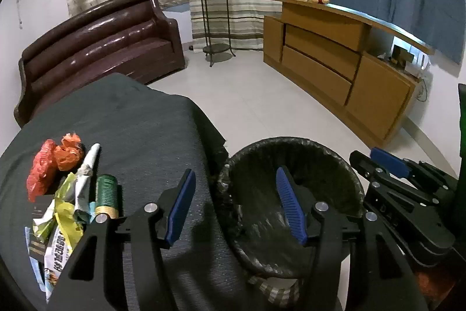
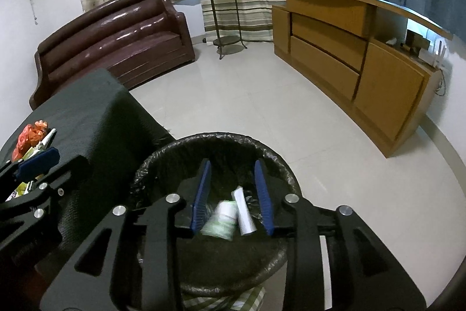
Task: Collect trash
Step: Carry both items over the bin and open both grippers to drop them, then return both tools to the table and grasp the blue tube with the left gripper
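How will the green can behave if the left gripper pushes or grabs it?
The green can lies on its side on the cloth, so a sideways push would probably roll it. It looks rigid, likely gripping firmly. Wrappers touching it may drag along.

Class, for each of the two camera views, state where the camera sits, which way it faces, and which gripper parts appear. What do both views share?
Left wrist: on the left hand-held gripper, facing forward between table trash pile and bin; its open fingers and the right gripper show.
Right wrist: on the right hand-held gripper, above the bin; open fingers and the left gripper show.
Shared: bin, sofa, cabinet.
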`<action>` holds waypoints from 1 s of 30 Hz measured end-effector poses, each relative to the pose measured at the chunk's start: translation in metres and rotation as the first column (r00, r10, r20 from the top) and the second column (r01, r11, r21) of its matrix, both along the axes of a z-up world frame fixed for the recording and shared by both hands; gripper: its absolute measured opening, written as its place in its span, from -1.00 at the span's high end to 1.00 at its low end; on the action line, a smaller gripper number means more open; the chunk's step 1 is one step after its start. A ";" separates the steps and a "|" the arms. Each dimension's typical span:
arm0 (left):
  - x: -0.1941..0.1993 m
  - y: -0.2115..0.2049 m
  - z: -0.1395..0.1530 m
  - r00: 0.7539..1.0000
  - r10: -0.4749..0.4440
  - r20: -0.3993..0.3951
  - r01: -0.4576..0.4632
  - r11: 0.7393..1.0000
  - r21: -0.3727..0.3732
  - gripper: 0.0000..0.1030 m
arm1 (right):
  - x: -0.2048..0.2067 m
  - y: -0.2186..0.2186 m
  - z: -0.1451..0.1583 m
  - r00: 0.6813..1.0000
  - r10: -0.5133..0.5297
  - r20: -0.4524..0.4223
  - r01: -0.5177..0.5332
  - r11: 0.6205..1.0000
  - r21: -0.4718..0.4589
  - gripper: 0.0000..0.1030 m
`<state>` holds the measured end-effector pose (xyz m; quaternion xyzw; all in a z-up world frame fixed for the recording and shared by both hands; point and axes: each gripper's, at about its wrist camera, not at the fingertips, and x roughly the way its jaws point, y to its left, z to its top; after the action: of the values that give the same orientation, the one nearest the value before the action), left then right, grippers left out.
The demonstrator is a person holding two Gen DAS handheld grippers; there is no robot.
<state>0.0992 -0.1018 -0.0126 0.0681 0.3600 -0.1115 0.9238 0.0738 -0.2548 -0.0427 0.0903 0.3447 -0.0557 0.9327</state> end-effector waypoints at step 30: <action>-0.059 0.157 0.028 0.955 0.290 0.055 -0.292 0.956 0.019 -0.17 | -0.035 0.141 0.032 0.963 0.269 0.011 -0.269 0.963 -0.023 0.21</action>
<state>0.0398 0.0554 0.0156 0.0297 0.3434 0.0322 0.9382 0.0392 -0.1135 -0.0107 0.0333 0.3465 0.0684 0.9349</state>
